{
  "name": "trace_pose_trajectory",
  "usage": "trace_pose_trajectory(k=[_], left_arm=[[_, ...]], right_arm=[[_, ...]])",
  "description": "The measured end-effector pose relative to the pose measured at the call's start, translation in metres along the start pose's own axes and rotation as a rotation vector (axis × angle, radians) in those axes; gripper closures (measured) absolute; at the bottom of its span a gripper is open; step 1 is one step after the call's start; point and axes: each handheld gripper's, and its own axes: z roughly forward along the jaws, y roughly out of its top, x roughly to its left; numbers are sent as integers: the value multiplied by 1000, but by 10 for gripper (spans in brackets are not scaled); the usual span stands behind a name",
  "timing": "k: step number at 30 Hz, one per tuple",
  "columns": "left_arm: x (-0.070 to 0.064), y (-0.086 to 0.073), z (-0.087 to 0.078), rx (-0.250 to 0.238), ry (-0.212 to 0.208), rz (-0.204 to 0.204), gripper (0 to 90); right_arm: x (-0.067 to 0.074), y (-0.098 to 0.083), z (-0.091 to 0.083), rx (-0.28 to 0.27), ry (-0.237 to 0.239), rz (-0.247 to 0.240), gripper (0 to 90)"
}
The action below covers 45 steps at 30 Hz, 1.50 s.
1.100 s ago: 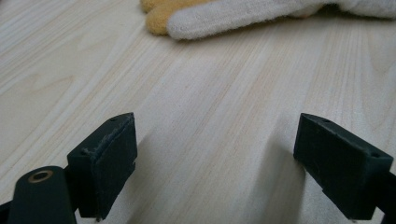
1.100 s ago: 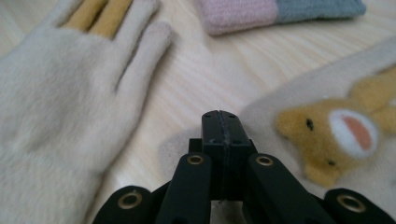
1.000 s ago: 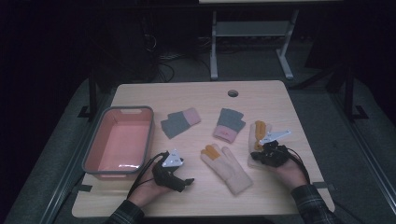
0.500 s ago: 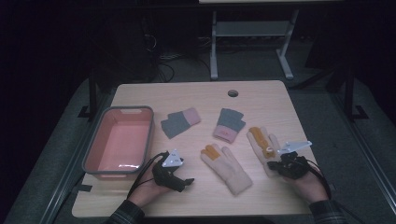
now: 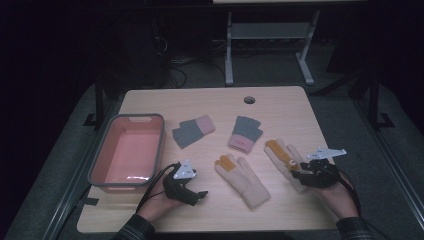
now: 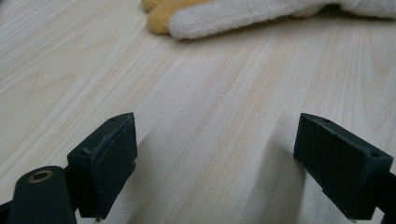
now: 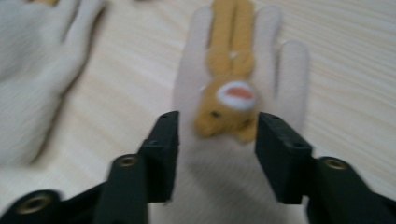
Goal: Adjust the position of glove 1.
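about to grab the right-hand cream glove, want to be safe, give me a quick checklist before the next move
1. Right tool open: ok, its jaws have just been opening and stand apart.
2. Right cream glove lined up between the jaws: ok, flat on the table.
3. Pads pressing on the glove: not ok, gaps show at both sides.
4. Left tool free: ok, open over bare wood.
5. Pink bin ready to receive: ok, nothing seen inside.
6. Other cream glove clear of the grasp: ok, lying apart.

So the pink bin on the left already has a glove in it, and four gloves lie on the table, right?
Not quite: the bin is empty, as the high view shows. All four gloves lie on the table, two grey-pink and two cream.
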Motion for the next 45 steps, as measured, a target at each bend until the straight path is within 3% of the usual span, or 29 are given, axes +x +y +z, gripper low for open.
trace_pose_trajectory(k=[4,13,15,17,24,29,40,45], left_arm=[[0,0,0,0,2,-4,127],[0,0,0,-1,1,-3,127],[0,0,0,-1,1,-3,127],[0,0,0,-1,1,-3,127],[0,0,0,-1,1,-3,127],[0,0,0,-1,1,-3,127],[0,0,0,0,1,-2,127],[0,0,0,-1,2,-2,127]], right_arm=[[-7,8,13,-1,-36,54,298],[-7,16,37,26,-81,52,239],[-7,14,43,57,-84,50,240],[-10,11,44,49,-65,59,274],[-12,9,39,46,-39,48,557],[-12,8,37,41,-22,37,692],[-23,8,26,7,63,88,708],[-19,13,16,-28,92,105,707]])
